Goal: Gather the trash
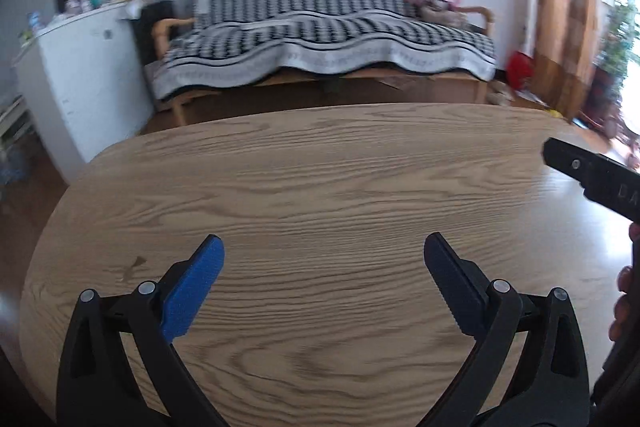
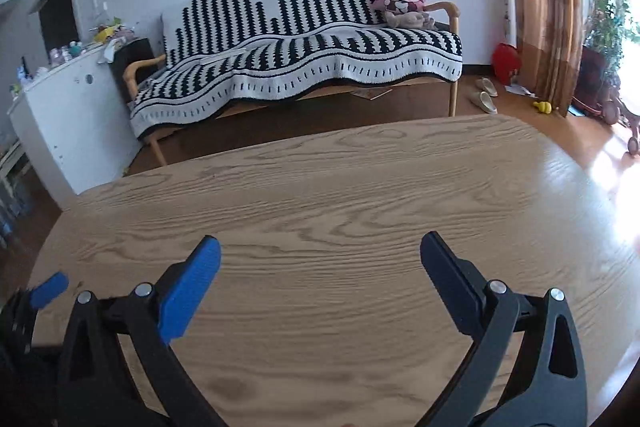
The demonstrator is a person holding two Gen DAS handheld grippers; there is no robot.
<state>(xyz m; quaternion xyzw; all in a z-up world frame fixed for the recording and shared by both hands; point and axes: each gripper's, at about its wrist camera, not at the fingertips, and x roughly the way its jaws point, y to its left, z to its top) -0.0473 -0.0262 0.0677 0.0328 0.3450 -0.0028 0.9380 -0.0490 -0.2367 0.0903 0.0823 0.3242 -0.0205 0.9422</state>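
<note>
facing sofa beyond table

The left gripper hangs over a wood-grain counter, its blue-padded fingers spread wide with nothing between them. The right gripper juts in at the right edge. Beyond stand a sofa under a black-and-white throw and a white cabinet.
</note>
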